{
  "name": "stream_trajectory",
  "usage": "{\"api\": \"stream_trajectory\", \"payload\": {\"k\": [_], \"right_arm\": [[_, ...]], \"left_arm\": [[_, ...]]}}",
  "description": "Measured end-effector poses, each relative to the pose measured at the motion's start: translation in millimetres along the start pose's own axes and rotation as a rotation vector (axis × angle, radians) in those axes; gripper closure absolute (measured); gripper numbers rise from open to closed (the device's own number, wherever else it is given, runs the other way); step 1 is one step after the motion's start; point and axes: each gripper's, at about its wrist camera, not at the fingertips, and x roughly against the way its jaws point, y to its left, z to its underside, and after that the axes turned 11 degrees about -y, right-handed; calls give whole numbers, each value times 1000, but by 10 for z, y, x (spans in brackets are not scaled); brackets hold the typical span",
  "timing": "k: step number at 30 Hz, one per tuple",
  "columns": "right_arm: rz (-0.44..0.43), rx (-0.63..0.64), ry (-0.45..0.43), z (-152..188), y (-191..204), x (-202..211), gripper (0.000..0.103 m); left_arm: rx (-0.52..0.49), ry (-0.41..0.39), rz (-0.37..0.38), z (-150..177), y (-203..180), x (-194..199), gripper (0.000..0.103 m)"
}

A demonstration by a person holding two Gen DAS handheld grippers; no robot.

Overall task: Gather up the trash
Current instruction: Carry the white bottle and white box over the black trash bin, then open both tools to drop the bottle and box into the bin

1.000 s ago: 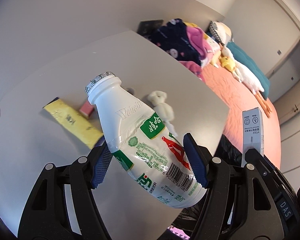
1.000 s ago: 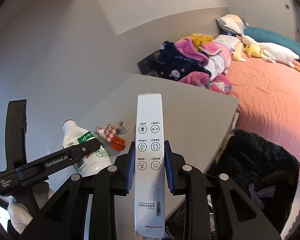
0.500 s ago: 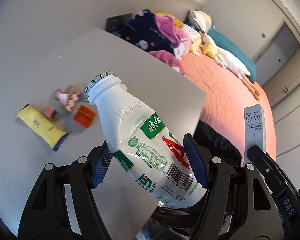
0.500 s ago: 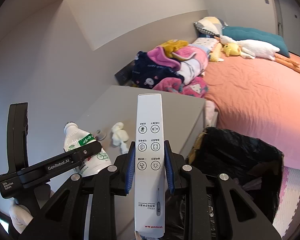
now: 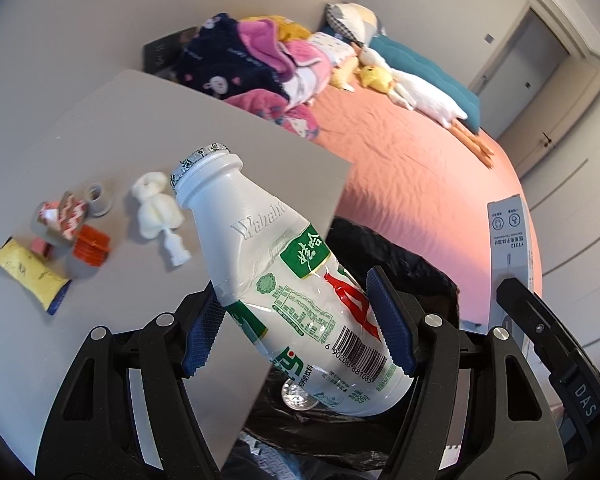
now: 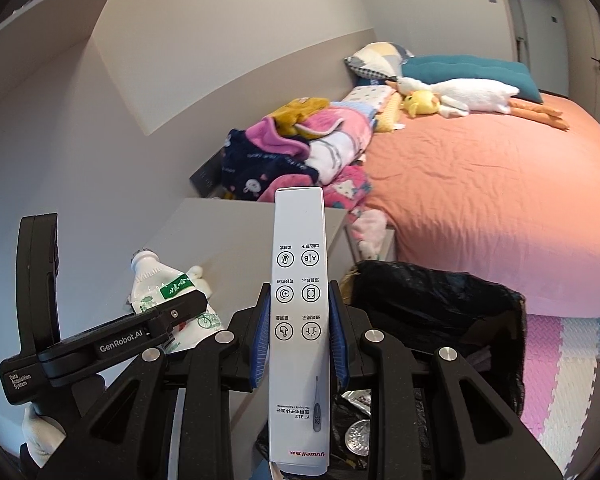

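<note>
The white drink bottle (image 5: 300,292), tilted, is sitting pinched between the left gripper's (image 5: 295,320) blue pads, above the black trash bag (image 5: 404,256). The slim white thermometer box (image 6: 300,320) is standing clamped in the right gripper (image 6: 298,328), the bag (image 6: 440,312) lying just beyond and below.

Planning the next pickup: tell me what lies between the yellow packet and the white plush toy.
In the left wrist view, an orange cap and a red-patterned wrapper lie between the yellow packet and the white plush toy.
</note>
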Motion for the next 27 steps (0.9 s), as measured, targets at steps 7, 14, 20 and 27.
{"api": "stream_trajectory", "payload": {"k": [7, 14, 20, 27], "right_arm": [[47, -37, -36, -57, -232, 173, 75], [103, -90, -71, -94, -460, 313, 74], [183, -148, -155, -161, -638, 493, 40], [181, -150, -163, -175, -676, 530, 39]], "left_arm": [[-63, 15, 50, 15, -299, -79, 36], [-169, 57, 156, 106, -643, -167, 33], [-256, 68, 250, 201, -932, -160, 8], [-252, 61, 238, 168, -913, -165, 8]]}}
